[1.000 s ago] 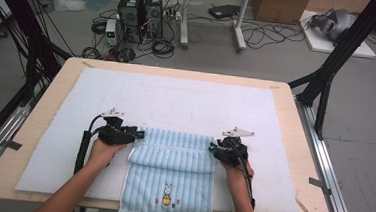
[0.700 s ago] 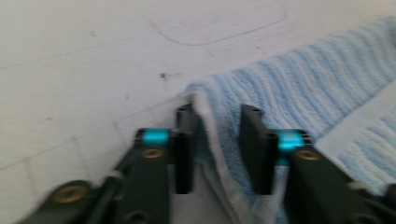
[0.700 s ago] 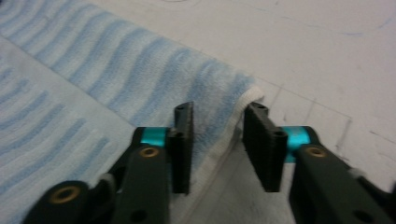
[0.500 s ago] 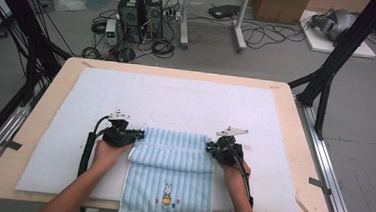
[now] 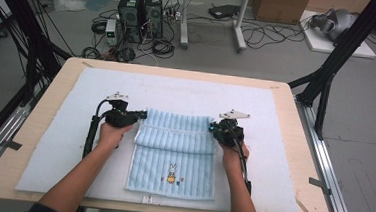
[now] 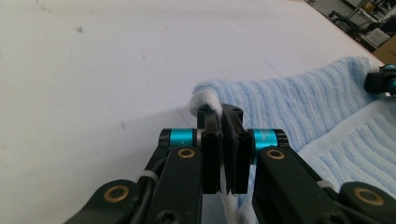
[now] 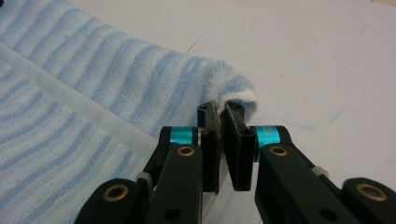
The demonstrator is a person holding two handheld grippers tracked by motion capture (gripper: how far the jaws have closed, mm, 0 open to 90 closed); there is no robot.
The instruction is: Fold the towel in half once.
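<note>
A light-blue striped towel (image 5: 172,157) with a small embroidered rabbit (image 5: 172,173) lies on the white mat (image 5: 187,93). Its far part is doubled over into a band. My left gripper (image 5: 143,115) is shut on the band's far left corner. In the left gripper view the jaws (image 6: 220,111) pinch a bunched white-edged corner of the towel (image 6: 289,98). My right gripper (image 5: 213,128) is shut on the far right corner. The right gripper view shows its jaws (image 7: 220,108) clamping the curled towel (image 7: 140,84) edge. Both corners are raised a little off the mat.
The mat covers most of a wooden table (image 5: 46,101) with metal rails along both sides. Black frame legs (image 5: 329,71) stand at the far corners. Computer towers (image 5: 140,7) and cables lie on the floor beyond the far edge.
Both grippers have closed on the towel's far corners and moved away from the person, carrying the far edge farther up the mat and slightly upward.
</note>
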